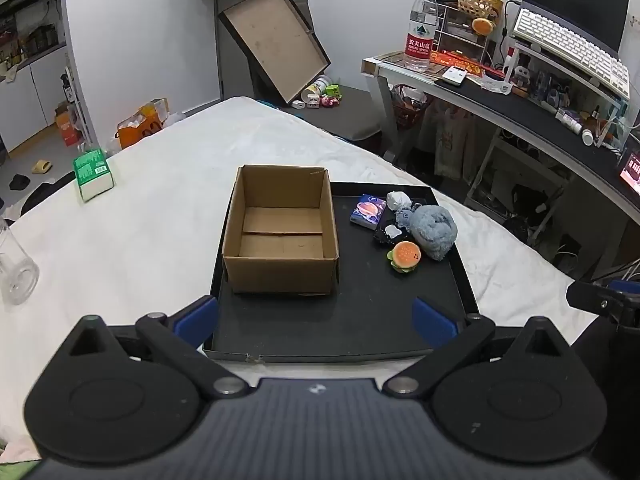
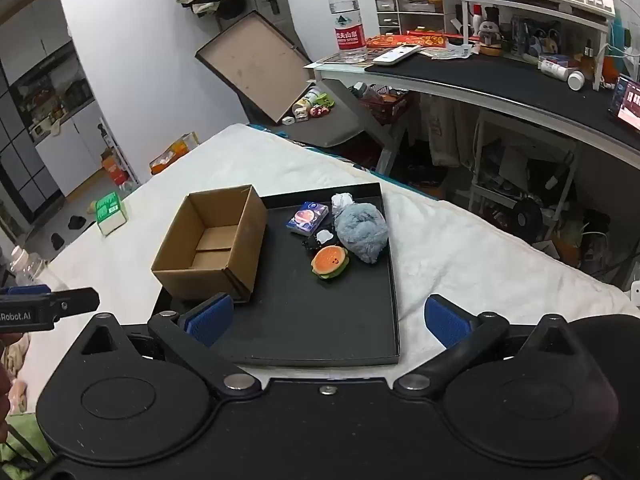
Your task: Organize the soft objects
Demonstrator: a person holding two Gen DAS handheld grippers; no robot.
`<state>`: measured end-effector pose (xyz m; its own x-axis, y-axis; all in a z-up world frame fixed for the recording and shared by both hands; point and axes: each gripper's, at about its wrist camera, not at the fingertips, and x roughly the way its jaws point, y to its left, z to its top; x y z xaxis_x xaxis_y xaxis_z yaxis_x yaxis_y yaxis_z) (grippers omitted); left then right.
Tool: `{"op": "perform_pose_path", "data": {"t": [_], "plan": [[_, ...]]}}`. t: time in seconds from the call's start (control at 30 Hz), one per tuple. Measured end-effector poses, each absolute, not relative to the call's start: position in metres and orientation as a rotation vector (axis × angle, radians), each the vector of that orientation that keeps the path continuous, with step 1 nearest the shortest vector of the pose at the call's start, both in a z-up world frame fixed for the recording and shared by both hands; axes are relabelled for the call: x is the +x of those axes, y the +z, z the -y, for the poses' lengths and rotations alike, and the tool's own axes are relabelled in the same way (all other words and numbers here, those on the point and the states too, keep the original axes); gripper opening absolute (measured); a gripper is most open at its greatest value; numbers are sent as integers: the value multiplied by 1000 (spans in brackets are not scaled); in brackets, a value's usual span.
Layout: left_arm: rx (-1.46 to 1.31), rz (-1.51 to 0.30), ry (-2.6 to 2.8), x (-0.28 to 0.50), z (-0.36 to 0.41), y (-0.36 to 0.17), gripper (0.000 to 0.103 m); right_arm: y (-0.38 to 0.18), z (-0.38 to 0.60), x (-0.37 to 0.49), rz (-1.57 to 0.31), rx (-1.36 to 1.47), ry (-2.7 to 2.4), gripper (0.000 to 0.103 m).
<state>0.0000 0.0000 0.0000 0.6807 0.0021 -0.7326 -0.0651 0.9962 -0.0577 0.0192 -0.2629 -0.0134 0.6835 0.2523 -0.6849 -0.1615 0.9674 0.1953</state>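
left gripper [image 1: 315, 322] wide open, empty, right gripper [image 2: 328, 322] likewise

1. The near half of the black tray [image 1: 360, 332] is bare, giving open room in front of both grippers.
2. The cardboard box [image 1: 280, 236] stands on the tray's left side, open on top and empty inside.
3. The burger toy [image 1: 405, 255], grey plush [image 1: 435, 229], blue packet [image 1: 368, 210] and small items crowd the far right corner, touching one another.
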Motion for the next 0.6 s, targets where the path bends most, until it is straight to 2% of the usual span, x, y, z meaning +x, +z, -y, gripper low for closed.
{"op": "perform_pose_path", "data": {"t": [0.6], "plan": [[-69, -820, 27, -1, 6, -3, 102, -11, 263, 19, -779, 128, 239, 103]]}}
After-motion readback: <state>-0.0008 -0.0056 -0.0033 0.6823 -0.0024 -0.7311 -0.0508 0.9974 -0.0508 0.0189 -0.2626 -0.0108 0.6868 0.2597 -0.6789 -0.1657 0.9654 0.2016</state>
